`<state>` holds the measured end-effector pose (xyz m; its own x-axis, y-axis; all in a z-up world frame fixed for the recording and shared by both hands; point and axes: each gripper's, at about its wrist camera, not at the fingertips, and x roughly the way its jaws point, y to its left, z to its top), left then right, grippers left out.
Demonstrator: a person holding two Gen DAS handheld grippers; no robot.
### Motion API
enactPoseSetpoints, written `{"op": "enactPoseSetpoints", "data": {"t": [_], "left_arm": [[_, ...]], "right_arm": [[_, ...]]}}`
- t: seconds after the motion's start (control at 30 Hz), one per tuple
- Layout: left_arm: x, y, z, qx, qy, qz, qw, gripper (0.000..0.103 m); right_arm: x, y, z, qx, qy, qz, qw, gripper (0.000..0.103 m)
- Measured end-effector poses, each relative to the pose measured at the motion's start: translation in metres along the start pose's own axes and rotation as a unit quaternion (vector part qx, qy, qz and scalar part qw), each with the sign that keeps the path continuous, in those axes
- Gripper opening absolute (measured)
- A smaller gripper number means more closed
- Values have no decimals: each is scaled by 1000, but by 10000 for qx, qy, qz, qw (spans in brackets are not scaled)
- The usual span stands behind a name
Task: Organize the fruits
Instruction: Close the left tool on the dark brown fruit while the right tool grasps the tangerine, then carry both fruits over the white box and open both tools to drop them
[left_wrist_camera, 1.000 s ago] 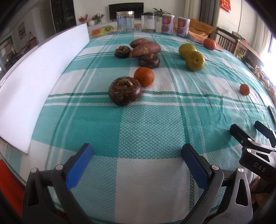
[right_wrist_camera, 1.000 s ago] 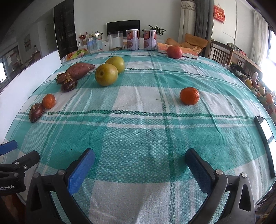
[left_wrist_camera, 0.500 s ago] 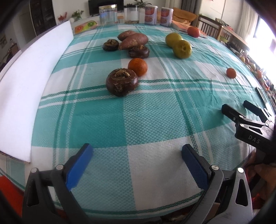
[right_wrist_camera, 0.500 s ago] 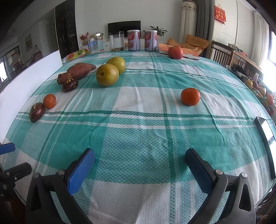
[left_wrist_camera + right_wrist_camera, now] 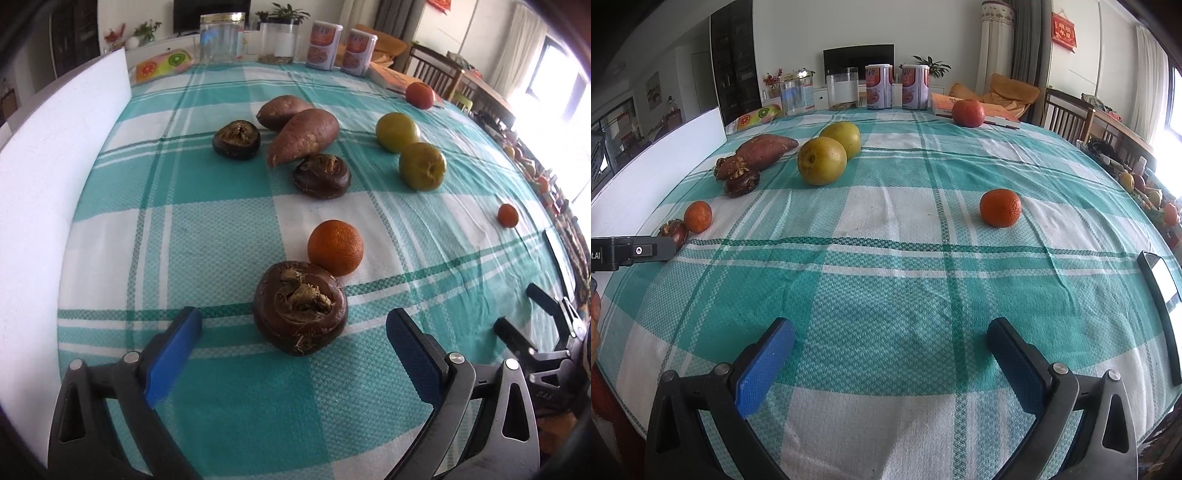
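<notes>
My left gripper [image 5: 293,332] is open, its blue pads on either side of a dark brown water chestnut [image 5: 300,312] lying on the checked cloth. An orange mandarin [image 5: 335,247] touches that chestnut from behind. Farther back lie two more chestnuts [image 5: 322,176], two sweet potatoes [image 5: 304,134], two yellow-green pears [image 5: 421,166] and a red apple [image 5: 419,95]. My right gripper [image 5: 890,349] is open over bare cloth, with nothing between its fingers. A second mandarin [image 5: 1000,207] sits ahead of it to the right, and the pears [image 5: 822,160] lie ahead to the left.
A white foam board [image 5: 48,177] stands along the table's left edge. Jars and two cans [image 5: 879,92] line the far edge, beside a book. A dark phone [image 5: 1160,288] lies near the right edge. Chairs stand beyond the table on the right.
My left gripper has moved forward over the table and now straddles the nearest chestnut. My right gripper has hardly moved. Both stay open.
</notes>
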<state>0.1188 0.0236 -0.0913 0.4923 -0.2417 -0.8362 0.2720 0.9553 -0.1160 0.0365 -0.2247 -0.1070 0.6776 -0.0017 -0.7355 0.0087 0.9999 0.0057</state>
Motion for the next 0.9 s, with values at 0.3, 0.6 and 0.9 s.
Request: {"op": "enactPoseSetpoints", "data": {"t": [0.3, 0.6, 0.9], "left_arm": [[-7, 2, 1, 220, -206, 182, 9994, 50], [-32, 13, -20, -64, -371, 89, 9993, 49], [-81, 13, -14, -429, -688, -86, 9967, 49]], "right_arm": [[-2, -7, 2, -161, 217, 279, 9992, 103], [-8, -108, 60, 947, -49, 226, 9952, 92], [62, -100, 99, 527, 873, 287, 9944, 32]]}}
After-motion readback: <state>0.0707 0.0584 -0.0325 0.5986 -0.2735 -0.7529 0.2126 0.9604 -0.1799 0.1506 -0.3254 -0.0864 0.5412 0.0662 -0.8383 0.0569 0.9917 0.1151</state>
